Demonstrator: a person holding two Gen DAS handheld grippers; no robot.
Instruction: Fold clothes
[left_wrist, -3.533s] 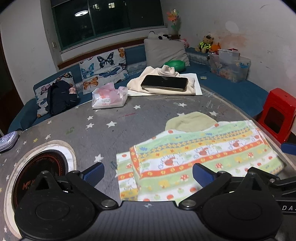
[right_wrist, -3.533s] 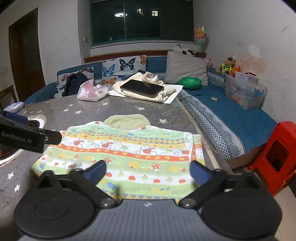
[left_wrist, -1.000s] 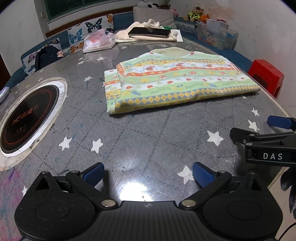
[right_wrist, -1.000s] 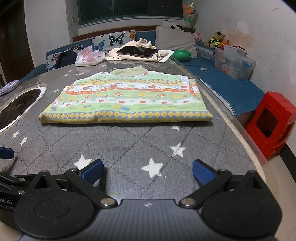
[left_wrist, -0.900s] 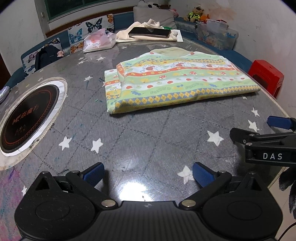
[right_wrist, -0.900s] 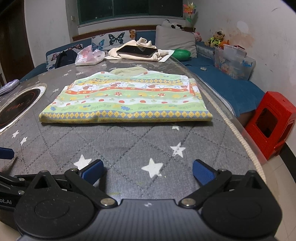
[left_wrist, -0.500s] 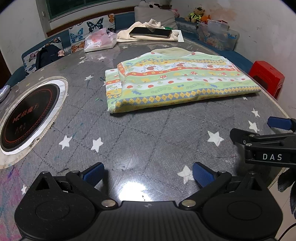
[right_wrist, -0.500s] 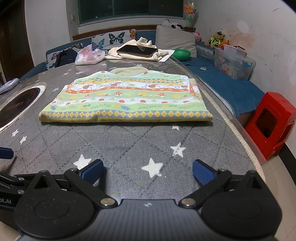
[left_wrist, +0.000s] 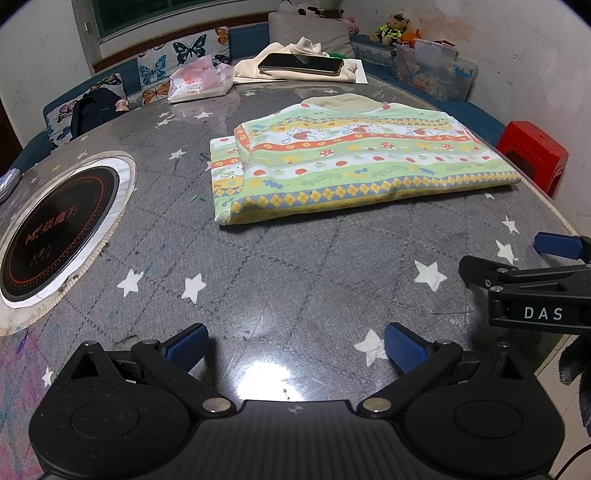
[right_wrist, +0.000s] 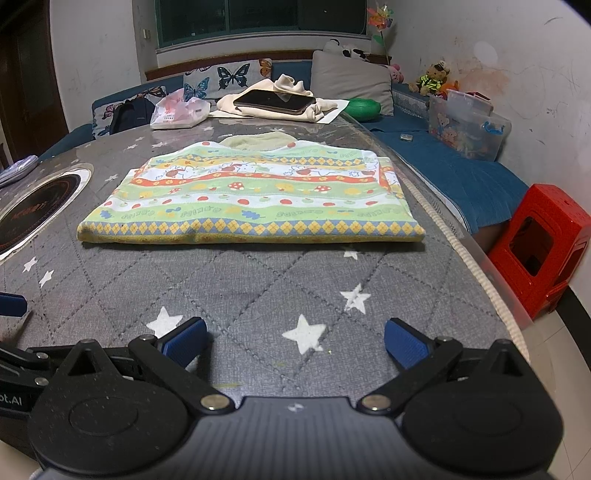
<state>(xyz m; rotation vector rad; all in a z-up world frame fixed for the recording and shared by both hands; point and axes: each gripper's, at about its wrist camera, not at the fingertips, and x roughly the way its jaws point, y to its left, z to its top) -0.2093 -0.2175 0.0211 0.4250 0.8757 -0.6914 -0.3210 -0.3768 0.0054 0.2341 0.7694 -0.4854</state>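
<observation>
Left wrist view: I've pulled both claws, left gripper (left_wrist: 293, 345) and right gripper (right_wrist: 294, 341), back released; garment (left_wrist: 354, 162) lies folded, fold done.

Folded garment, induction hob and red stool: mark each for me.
Folded garment (right_wrist: 251, 201): right wrist view, middle of its striped top layer.
Induction hob (left_wrist: 55, 232): left wrist view, centre of the black glass disc.
Red stool (right_wrist: 543, 240): right wrist view, on its near side panel.
</observation>
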